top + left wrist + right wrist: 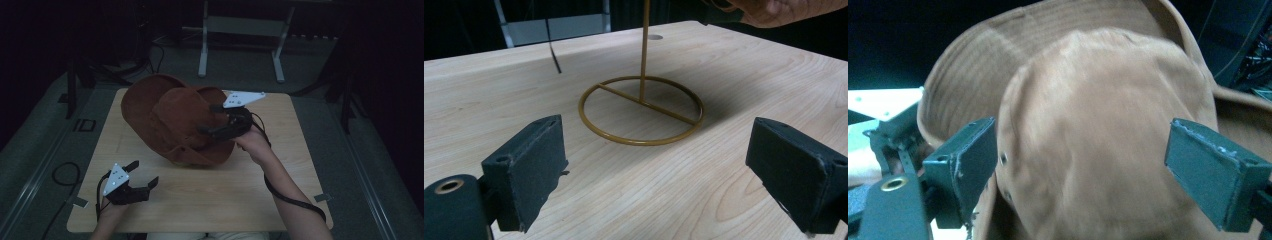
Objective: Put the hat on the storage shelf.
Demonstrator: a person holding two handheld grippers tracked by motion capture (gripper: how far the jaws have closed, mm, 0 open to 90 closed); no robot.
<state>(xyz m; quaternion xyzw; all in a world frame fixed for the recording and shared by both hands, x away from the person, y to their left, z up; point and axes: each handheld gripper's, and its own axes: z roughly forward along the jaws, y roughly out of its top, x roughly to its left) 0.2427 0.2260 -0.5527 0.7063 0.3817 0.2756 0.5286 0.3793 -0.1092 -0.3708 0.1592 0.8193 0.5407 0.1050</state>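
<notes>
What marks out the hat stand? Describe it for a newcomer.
On the wooden table, look under the brown hat. The stand is thin golden wire: a ring base with a crossbar and one upright rod, unlike the black grippers.

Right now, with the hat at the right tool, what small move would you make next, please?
Probably close the right tool on the brown hat's crown: its jaws stand open on either side of the crown. The gold stand beneath looks undisturbed, and the open left tool sits apart.
</notes>
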